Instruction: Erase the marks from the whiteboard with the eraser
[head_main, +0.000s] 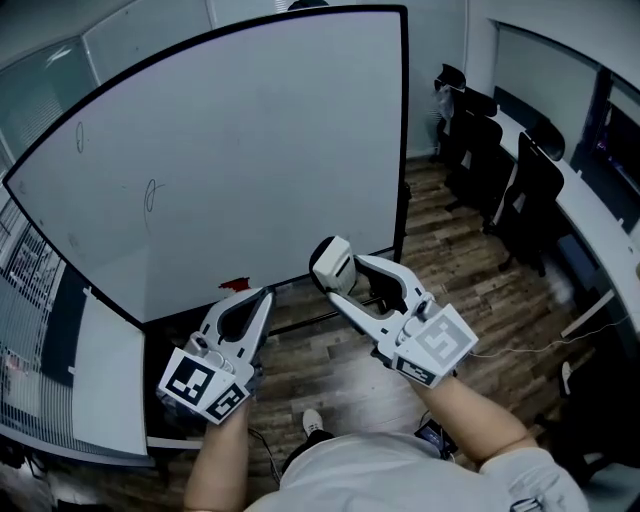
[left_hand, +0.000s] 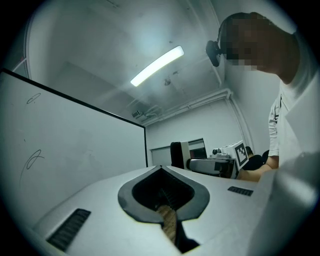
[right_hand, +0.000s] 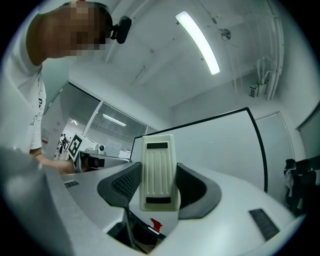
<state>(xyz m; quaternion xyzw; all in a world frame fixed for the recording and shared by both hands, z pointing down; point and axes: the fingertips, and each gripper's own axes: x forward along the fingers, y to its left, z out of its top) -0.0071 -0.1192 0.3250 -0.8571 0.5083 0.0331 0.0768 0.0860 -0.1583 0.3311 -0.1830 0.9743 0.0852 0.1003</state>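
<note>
Right tool clamped on the eraser, left tool shut and empty, whiteboard not wiped yet.

Eraser sits upright between the right tool's jaws with its ribbed white back to the camera, in front of the whiteboard's bottom edge and toward its lower-right corner. It looks just off the surface, but the head view is too steep to be sure. Left tool's jaw tips meet with nothing between them; it's low by the bottom edge, beside the right tool. Lower mark is a thin pen loop near the board's left edge. Upper mark sits toward the upper-left corner. Both are well apart from the eraser. Small red scrap at the bottom edge, just above the left tool.
</note>
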